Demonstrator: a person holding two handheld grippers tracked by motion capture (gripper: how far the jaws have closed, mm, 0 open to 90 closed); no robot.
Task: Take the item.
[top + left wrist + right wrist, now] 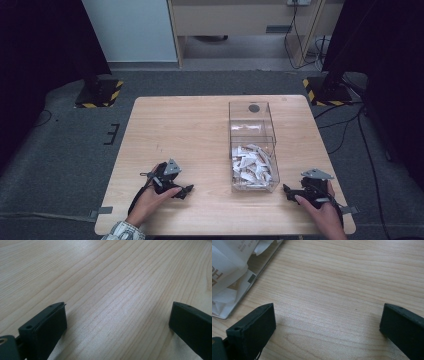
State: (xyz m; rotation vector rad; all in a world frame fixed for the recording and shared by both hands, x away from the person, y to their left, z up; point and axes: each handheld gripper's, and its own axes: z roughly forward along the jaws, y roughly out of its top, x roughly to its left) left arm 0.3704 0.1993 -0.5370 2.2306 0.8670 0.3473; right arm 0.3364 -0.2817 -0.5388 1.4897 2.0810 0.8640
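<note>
Left gripper (186, 190): rested on the table near the front edge, jaws spread wide with nothing between them; in its own view (117, 322) bare wood grain lay in the gap.
Right gripper (287, 190): also low on the table, at the front right, jaws wide and empty; its own view (328, 323) looked toward the near corner of the box.
Hands: left hand (152, 197) and right hand (322, 210) each wrapped a gripper body, apparently parked either side of the box, a likely ready stance before reaching in.
Clear plastic box (272, 172): stood right of table centre, between the grippers and beyond them, open-topped, a divider splitting it into near and far compartments.
Paper packets (251, 165): white sachets heaped in the near compartment; a few more lay in the far one. Untouched by either gripper.
Writing: dark print on the packets (227, 270), cut off by the frame, with fragments like "HO"; no brand readable.
Table (190, 125): pale wood, otherwise bare.
</note>
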